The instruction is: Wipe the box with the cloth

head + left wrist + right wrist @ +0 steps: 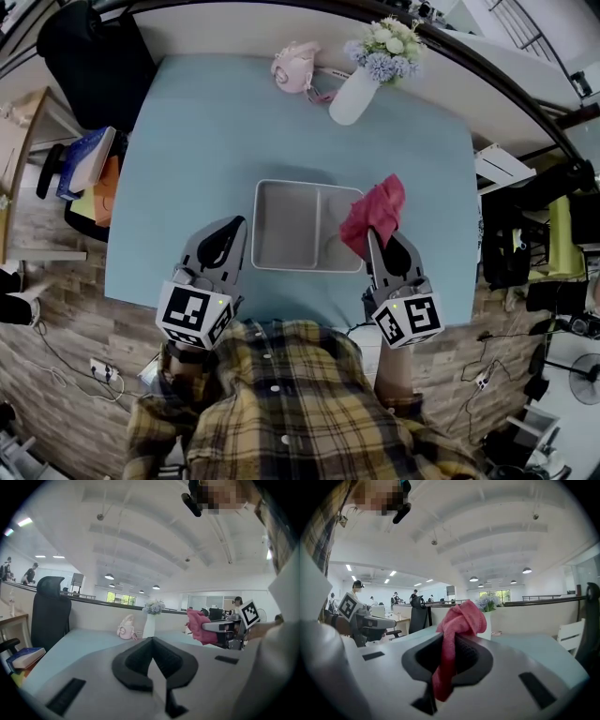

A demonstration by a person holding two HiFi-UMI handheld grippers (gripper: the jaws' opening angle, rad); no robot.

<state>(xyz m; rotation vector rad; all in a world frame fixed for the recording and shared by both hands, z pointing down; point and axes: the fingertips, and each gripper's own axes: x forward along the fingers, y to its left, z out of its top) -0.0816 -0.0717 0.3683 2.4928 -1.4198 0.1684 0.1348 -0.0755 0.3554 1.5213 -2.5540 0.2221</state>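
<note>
A grey two-compartment box (307, 225) lies on the light blue table (206, 141), in front of me. My right gripper (372, 232) is shut on a pink-red cloth (374, 215) that bunches above its tips at the box's right edge. In the right gripper view the cloth (454, 639) hangs through the closed jaws. My left gripper (242, 223) is shut and holds nothing, just left of the box. Its closed tips (151, 641) point level over the table in the left gripper view, where the right gripper with the cloth (200, 625) shows at the right.
A white vase of flowers (370, 70) and a pink toy (294, 67) stand at the table's far edge. A black office chair (89, 56) is at the far left, with books (89, 159) beside the table's left edge. Cables lie on the floor.
</note>
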